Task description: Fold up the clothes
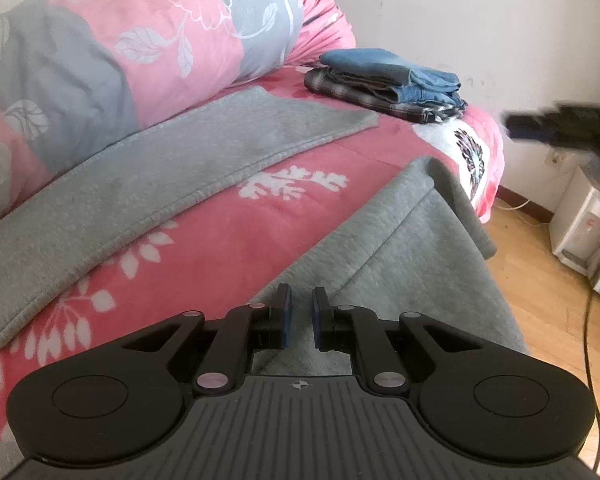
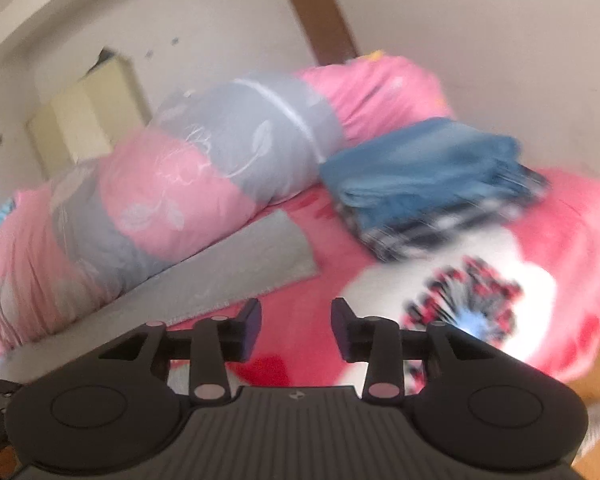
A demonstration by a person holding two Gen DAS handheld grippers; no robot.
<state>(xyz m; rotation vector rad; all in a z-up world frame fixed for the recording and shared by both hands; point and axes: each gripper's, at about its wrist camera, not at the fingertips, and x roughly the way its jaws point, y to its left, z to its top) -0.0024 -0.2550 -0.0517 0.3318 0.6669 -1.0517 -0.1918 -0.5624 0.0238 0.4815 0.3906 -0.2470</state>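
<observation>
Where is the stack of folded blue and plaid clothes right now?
The stack of folded blue and plaid clothes lies on the pink floral bedspread, upper right in the left wrist view, beside the rolled pink-and-grey quilt.

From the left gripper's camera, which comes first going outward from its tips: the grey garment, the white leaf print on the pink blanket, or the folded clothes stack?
1. Grey garment: right under the left gripper, at the bed's near edge.
2. White leaf print: ahead, mid-bed on the pink blanket.
3. Folded stack: far end, toward the right, near the wall.
</observation>
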